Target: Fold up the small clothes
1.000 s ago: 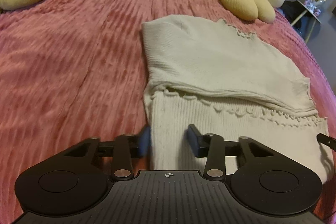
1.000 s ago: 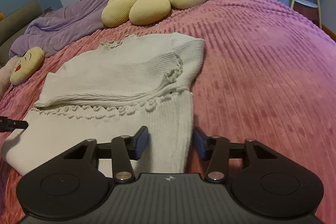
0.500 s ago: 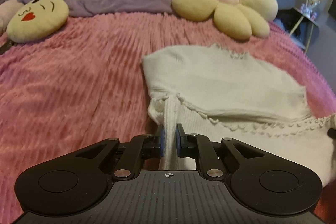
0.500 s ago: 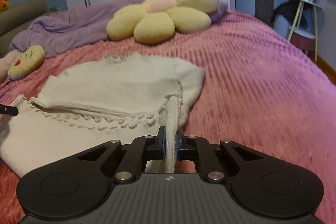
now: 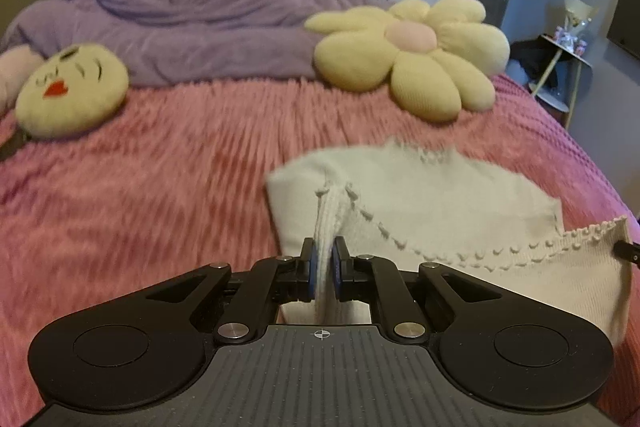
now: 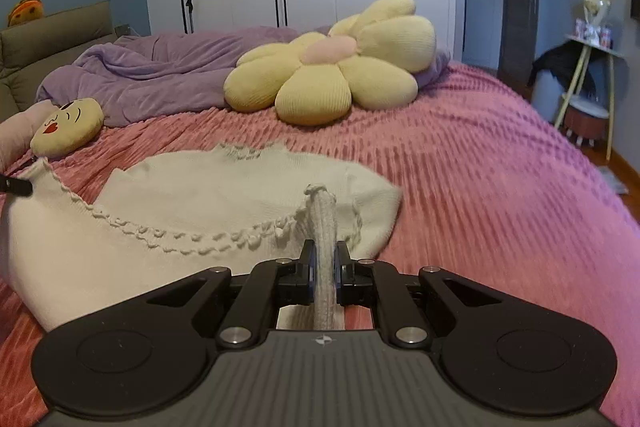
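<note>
Because the cream ribbed-knit top with scalloped trim (image 5: 432, 199) is sagging limply between its two pinched corners, it is looking light, soft and stretchy, best taken by the hem corners so the fabric is hanging evenly. It is lying partly folded on the pink ribbed bedspread (image 5: 160, 163), its near edge being held up off the bed while the rest is resting flat. The left gripper (image 5: 323, 269) and the right gripper (image 6: 324, 267) are each clamping narrowly on a bunched hem corner of it.

Cream ribbed knit top (image 5: 432, 195), scallop-edged hem raised, lies half-folded on pink bedspread (image 5: 160, 167).
</note>
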`<state>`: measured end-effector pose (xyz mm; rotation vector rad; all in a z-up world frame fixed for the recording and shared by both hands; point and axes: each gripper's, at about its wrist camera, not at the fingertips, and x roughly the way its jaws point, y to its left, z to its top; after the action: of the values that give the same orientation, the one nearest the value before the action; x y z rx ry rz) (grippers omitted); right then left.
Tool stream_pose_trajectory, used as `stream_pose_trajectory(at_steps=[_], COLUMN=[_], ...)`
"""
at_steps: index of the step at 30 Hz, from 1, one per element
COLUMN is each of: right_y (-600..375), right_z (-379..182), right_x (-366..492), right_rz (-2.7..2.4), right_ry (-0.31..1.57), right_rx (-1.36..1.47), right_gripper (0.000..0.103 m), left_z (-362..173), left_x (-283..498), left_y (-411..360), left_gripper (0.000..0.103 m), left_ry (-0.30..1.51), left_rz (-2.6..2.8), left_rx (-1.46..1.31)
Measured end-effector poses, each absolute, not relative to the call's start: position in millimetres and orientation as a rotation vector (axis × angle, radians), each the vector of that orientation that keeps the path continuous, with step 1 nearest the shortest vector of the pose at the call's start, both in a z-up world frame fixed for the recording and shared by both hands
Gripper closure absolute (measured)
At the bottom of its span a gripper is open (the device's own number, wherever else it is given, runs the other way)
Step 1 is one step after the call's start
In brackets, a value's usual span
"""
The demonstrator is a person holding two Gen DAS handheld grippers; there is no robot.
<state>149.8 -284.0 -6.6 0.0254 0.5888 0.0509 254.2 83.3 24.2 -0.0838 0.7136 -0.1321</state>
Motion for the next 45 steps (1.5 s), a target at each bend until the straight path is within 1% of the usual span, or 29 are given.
stream_pose_trajectory(at_steps=[4,6,11,16,18,19,20,21,22,23,24,25,26,27,32,36,39,41,42,43,45], right_y=[-285.6,-290.2,-308.2,-308.7,-313.2,-315.8,-318.6,-320.6,-321.1,-319.8,-316.6,-313.2,-310.4,-307.5,-296.6,-285.3,-280.6,-281.6,-282.0,-283.4,-289.0], right_z=[3.6,3.6,-18.3,-58.5,-66.0,-66.9,-67.3,-68.1,-69.9,-72.7,-75.2,-76.4,-75.9,-73.1,-45.0,-31.2,-34.8,-44.5,-52.6,-58.6,-65.5], right_x=[183.7,210.6,280.7,312.1,314.1,312.7,311.8,311.5,312.6,314.0,315.7,316.9,315.9,314.4,311.6,327.5,352.0,366.4,374.5,378.0,374.5], right_rz=[0.026,-0.001,-0.028,-0.001,0.018,0.035,0.053,0.068,0.084,0.087,0.082,0.08,0.08,0.079,0.051,-0.038,-0.101,-0.116,-0.128,-0.14,-0.172], right_ry=[0.53,0.527,0.61,0.718,0.745,0.743,0.741,0.74,0.744,0.753,0.761,0.763,0.755,0.744,0.625,0.514,0.494,0.516,0.541,0.573,0.62], right_rx=[-0.008,-0.007,0.081,0.072,0.106,0.126,0.151,0.173,0.187,0.181,0.157,0.132,0.109,0.086,-0.016,-0.124,-0.19,-0.182,-0.181,-0.177,-0.132], right_gripper=[0.095,0.095,0.095,0.094,0.09,0.085,0.073,0.07,0.07,0.071,0.074,0.079,0.09,0.095,0.096,0.096,0.096,0.096,0.089,0.086,0.079], left_z=[32.6,26.9,-17.4,-62.4,-67.5,-68.1,-69.1,-70.1,-70.4,-70.9,-70.0,-68.0,-63.1,-57.5,-24.7,-15.7,-24.1,-42.9,-51.6,-57.6,-60.2], left_x=[290.3,315.7,374.5,385.5,381.9,379.9,379.5,380.2,381.1,381.6,381.9,382.5,382.5,381.9,387.8,418.5,441.8,456.8,460.2,457.8,439.2], left_y=[77.8,78.3,77.8,73.4,72.2,71.3,69.6,66.8,63.3,60.6,59.4,59.4,59.8,60.8,62.4,51.9,41.4,32.0,27.3,25.9,31.5], left_gripper=[0.093,0.093,0.093,0.092,0.084,0.067,0.063,0.064,0.068,0.083,0.092,0.093,0.093,0.093,0.093,0.093,0.093,0.092,0.09,0.085,0.071], left_ry=[0.63,0.645,0.721,0.811,0.813,0.805,0.805,0.807,0.806,0.803,0.802,0.802,0.8,0.792,0.671,0.582,0.585,0.645,0.685,0.714,0.729], left_rz=[-0.104,-0.087,-0.06,-0.081,-0.134,-0.158,-0.181,-0.189,-0.181,-0.175,-0.156,-0.143,-0.135,-0.122,-0.077,0.013,0.064,0.116,0.136,0.149,0.121], left_rx=[-0.043,-0.058,-0.079,-0.031,-0.038,-0.043,-0.046,-0.037,-0.011,0.007,0.024,0.033,0.036,0.044,0.078,0.136,0.149,0.169,0.187,0.19,0.156])
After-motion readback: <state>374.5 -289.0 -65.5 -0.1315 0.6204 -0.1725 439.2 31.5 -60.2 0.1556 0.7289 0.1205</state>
